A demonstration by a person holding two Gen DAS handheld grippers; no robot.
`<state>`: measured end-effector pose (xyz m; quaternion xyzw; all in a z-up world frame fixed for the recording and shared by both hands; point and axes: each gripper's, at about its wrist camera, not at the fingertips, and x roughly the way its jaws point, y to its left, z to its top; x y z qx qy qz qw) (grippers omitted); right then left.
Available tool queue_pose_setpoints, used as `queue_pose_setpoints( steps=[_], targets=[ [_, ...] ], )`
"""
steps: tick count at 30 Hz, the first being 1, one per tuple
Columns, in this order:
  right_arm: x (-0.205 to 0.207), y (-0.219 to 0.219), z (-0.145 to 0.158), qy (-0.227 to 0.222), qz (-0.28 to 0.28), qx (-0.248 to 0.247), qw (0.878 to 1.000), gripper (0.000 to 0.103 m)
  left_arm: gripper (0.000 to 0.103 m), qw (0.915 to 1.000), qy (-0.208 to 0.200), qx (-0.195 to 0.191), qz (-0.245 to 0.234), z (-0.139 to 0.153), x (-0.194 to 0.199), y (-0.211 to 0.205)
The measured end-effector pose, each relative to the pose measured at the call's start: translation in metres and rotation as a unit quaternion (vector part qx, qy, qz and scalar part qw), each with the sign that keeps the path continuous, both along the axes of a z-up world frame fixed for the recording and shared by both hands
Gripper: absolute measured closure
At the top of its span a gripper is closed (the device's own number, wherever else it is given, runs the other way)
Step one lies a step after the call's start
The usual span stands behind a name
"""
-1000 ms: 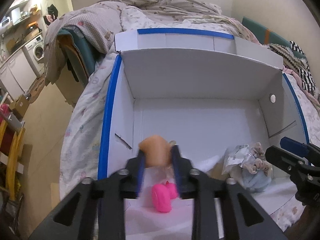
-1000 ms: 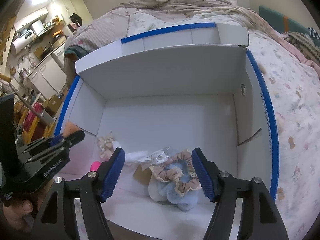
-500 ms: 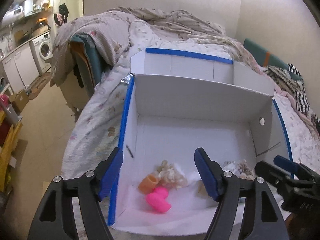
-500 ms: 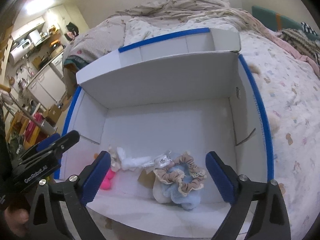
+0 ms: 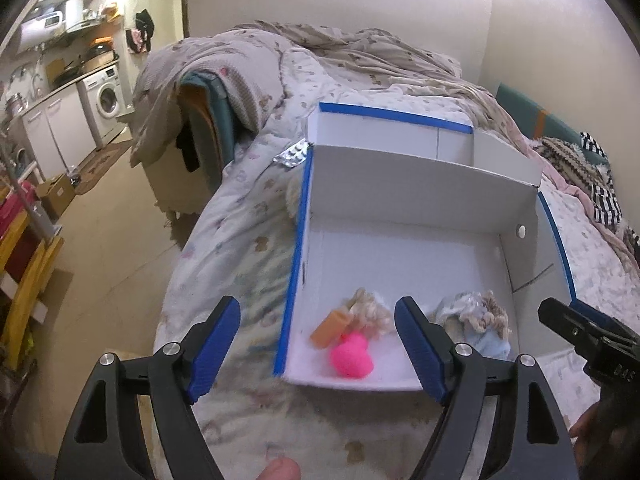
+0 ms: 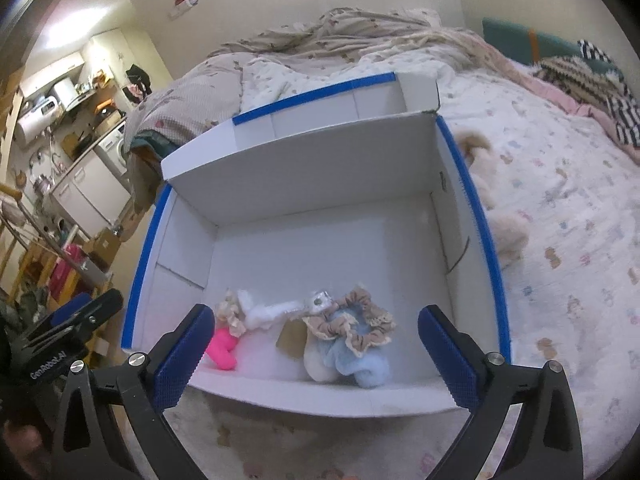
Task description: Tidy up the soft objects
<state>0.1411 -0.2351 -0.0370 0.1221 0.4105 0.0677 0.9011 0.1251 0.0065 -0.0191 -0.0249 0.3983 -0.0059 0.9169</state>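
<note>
A white box [image 5: 404, 184] [image 6: 320, 168] with blue-taped rims sits on the bed. Along its near wall lie an orange soft piece [image 5: 330, 326], a pink heart-shaped one [image 5: 352, 356] [image 6: 222, 346], a cream frilly scrunchie [image 5: 370, 308] [image 6: 230, 310], a white fluffy piece [image 6: 260, 308] and a beige-and-blue scrunchie bundle [image 5: 480, 320] [image 6: 352, 338]. My left gripper [image 5: 316, 344] hangs above the box's near left corner, jaws still opening, nothing between them. My right gripper [image 6: 314, 354] stands wide open above the near wall, holding nothing.
The bed [image 6: 560, 208] carries a crumpled quilt [image 5: 320, 52] behind the box and a cream plush toy [image 6: 500, 216] right of it. A foil blister pack [image 5: 292, 156] lies at the box's far left corner. Left of the bed are bare floor [image 5: 112, 232] and kitchen units.
My left gripper let go of the orange piece, which now lies in the box by the pink heart. Both grippers opened wider and drew back and up from the box.
</note>
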Motion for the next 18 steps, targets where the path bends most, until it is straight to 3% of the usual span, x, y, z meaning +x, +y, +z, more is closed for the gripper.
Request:
queue_pose_setpoints(
  steps=[2,9,14,18],
  targets=[
    [-0.006,0.002,0.002,-0.005,0.002,-0.014,1.0,0.0,0.02,1.0,0.004,-0.001,0.002,-0.001,-0.01,0.004],
    [-0.034,0.004,0.003,-0.006,0.006,-0.021,1.0,0.0,0.019,0.9999,0.012,0.008,-0.003,-0.003,-0.04,0.012],
    [-0.056,0.004,0.003,-0.004,0.002,-0.015,1.0,0.0,0.015,0.9993,0.002,-0.038,0.002,0.006,-0.068,0.027],
    [-0.074,0.005,0.008,-0.015,0.005,-0.014,1.0,0.0,0.014,0.9992,-0.017,-0.035,0.011,0.012,-0.085,0.032]
  ],
)
